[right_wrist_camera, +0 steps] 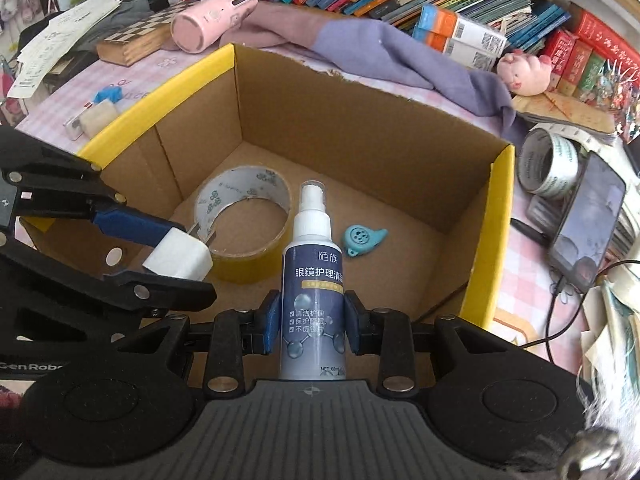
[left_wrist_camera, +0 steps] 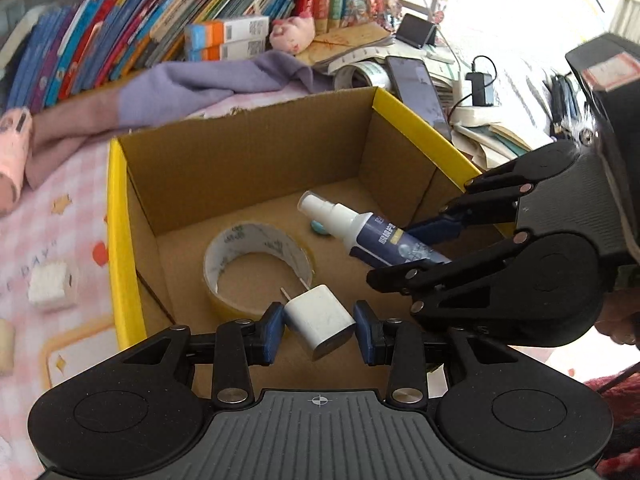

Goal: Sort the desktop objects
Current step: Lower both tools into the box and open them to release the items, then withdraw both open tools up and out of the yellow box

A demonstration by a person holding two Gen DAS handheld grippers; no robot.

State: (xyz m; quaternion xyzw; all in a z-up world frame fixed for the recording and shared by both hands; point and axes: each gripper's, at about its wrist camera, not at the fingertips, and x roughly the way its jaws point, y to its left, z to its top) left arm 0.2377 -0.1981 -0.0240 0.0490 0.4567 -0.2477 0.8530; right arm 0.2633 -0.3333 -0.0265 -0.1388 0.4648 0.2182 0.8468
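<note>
An open cardboard box [left_wrist_camera: 248,160] [right_wrist_camera: 360,128] with yellow rims sits on the pink tablecloth. Inside lie a roll of tape [left_wrist_camera: 256,264] [right_wrist_camera: 244,216] and a small teal piece [right_wrist_camera: 362,238] [left_wrist_camera: 320,229]. My left gripper [left_wrist_camera: 320,326] is shut on a white plug charger [left_wrist_camera: 320,324] [right_wrist_camera: 180,258], held over the box's near side. My right gripper [right_wrist_camera: 312,322] [left_wrist_camera: 416,248] is shut on a blue-and-white spray bottle [right_wrist_camera: 314,280] [left_wrist_camera: 372,232], nozzle pointing into the box. Both grippers hang close together above the box.
Left of the box lie white erasers [left_wrist_camera: 50,284] [right_wrist_camera: 98,116] and a blue clip [right_wrist_camera: 110,94]. A pink bottle [right_wrist_camera: 212,20], a purple cloth [left_wrist_camera: 192,88], books [left_wrist_camera: 120,32], a plush pig [left_wrist_camera: 292,34], a phone [right_wrist_camera: 588,224] and a second tape roll [right_wrist_camera: 548,160] surround it.
</note>
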